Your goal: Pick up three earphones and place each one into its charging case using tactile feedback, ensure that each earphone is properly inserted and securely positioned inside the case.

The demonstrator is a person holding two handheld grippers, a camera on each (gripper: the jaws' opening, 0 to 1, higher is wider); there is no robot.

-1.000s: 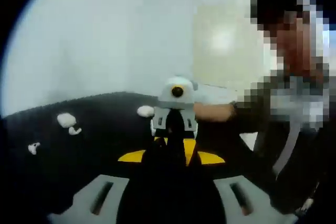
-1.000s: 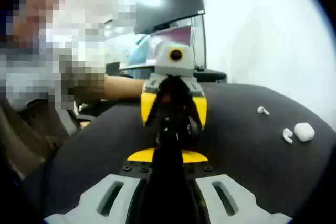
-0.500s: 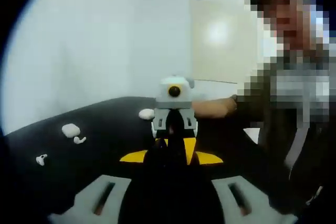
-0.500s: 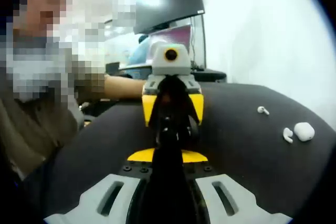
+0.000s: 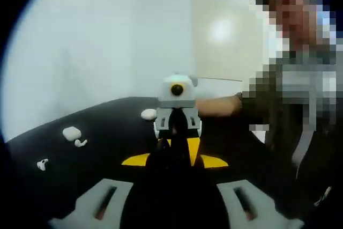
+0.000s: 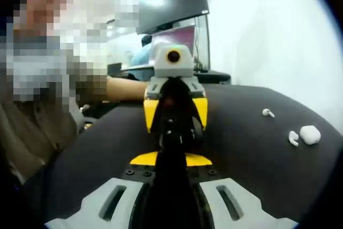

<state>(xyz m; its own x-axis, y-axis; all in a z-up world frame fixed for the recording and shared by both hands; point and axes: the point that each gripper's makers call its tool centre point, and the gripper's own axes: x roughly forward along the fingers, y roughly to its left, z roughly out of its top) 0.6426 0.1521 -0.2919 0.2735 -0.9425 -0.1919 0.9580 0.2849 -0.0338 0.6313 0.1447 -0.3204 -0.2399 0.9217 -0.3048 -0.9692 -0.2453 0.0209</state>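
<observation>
black tabletop (image 6: 252, 148) holds a seemingly closed case (image 6: 310, 134) beside an earphone (image 6: 293, 139); both claws' openness unclear.

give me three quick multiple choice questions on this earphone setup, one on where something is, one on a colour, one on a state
1. In the right gripper view, where does the white charging case lie?
A. on the black table, beside an earphone
B. between the jaws
C. on the monitor

2. What colour is the table?
A. white
B. black
C. yellow

3. What does the right gripper hold?
A. an earphone
B. a case
C. nothing that can be seen

Answers: 1 A, the case rests on the table next to an earphone. 2 B, the surface is black. 3 C, no earphone or case shows between its jaws, which point at the left gripper.
</observation>
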